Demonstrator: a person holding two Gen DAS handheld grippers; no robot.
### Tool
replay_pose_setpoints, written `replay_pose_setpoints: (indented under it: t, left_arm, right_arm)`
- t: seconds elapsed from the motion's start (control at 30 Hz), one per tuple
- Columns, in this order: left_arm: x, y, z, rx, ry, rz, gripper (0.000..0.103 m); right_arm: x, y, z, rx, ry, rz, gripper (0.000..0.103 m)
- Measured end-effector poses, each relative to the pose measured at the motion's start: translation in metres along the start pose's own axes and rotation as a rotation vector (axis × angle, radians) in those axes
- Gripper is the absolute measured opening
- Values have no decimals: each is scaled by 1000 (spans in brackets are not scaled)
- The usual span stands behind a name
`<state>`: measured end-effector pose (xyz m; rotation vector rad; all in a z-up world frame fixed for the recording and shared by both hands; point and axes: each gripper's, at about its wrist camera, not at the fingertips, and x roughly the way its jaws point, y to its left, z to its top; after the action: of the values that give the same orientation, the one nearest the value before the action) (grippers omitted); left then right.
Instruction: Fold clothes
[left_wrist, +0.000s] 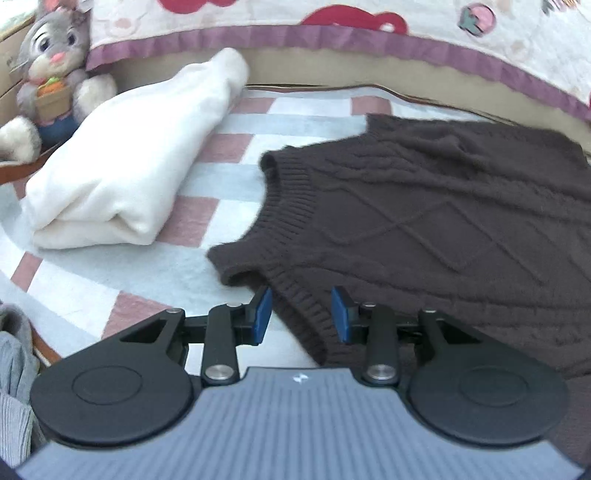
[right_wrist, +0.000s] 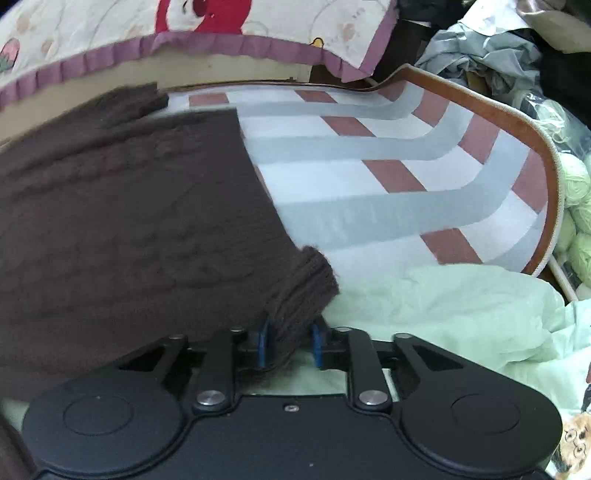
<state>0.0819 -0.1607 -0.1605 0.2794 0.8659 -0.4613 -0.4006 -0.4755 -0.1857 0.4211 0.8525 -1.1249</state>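
A dark brown cable-knit vest (left_wrist: 424, 221) lies spread on a checked sheet (left_wrist: 229, 155) of white, grey and pink. My left gripper (left_wrist: 302, 314) is open, and the ribbed armhole edge of the vest runs between its blue pads (left_wrist: 263, 314). In the right wrist view the brown vest (right_wrist: 129, 221) fills the left half. Its ribbed hem corner (right_wrist: 306, 284) sits between the fingers of my right gripper (right_wrist: 290, 345), which is shut on it. The part of the vest under the gripper bodies is hidden.
A folded white garment (left_wrist: 129, 158) lies left of the vest, with a plush rabbit (left_wrist: 51, 74) behind it. A purple-trimmed quilt (left_wrist: 332, 40) borders the far side. A pale green cloth (right_wrist: 443, 321), a wooden bed rim (right_wrist: 550, 166), green yarn balls (right_wrist: 576, 181) and a grey ribbed garment (left_wrist: 14, 369) lie around.
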Motion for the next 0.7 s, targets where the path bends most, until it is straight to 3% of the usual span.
replay_pose_setpoints:
  t: [0.07,0.1,0.13,0.3,0.33,0.47,0.53,0.6,0.7]
  left_arm:
    - [-3,2,4,3,-3,-2,35]
    - [-3,1,5,16,0,-8,38]
    - [-3,-2,6,39,15,-20,40]
    - [2,-25,10,195,146,-99,40]
    - [1,-26,12,218,153,-110,40]
    - [-8,-21,18,245,155,-167,41]
    - [-11,-15,12,213,163,-217,41]
    - [-15,-11,-2,196,167,-305,41]
    - [-16,-9,-19,215,189,-357,41]
  right_arm:
    - [-16,1,11,17,-28,-17,39]
    - [-23,2,16,26,-42,-26,53]
    - [-31,2,22,35,-56,-35,58]
    - [-59,-9,46,24,-76,1,65]
    - [-65,-13,49,61,-59,57,65]
    - [-76,-1,34,109,43,417,65]
    - [-84,26,18,0,73,500,65]
    - [-85,48,9,-86,93,531,65]
    - [-86,80,-3,-213,123,578,65]
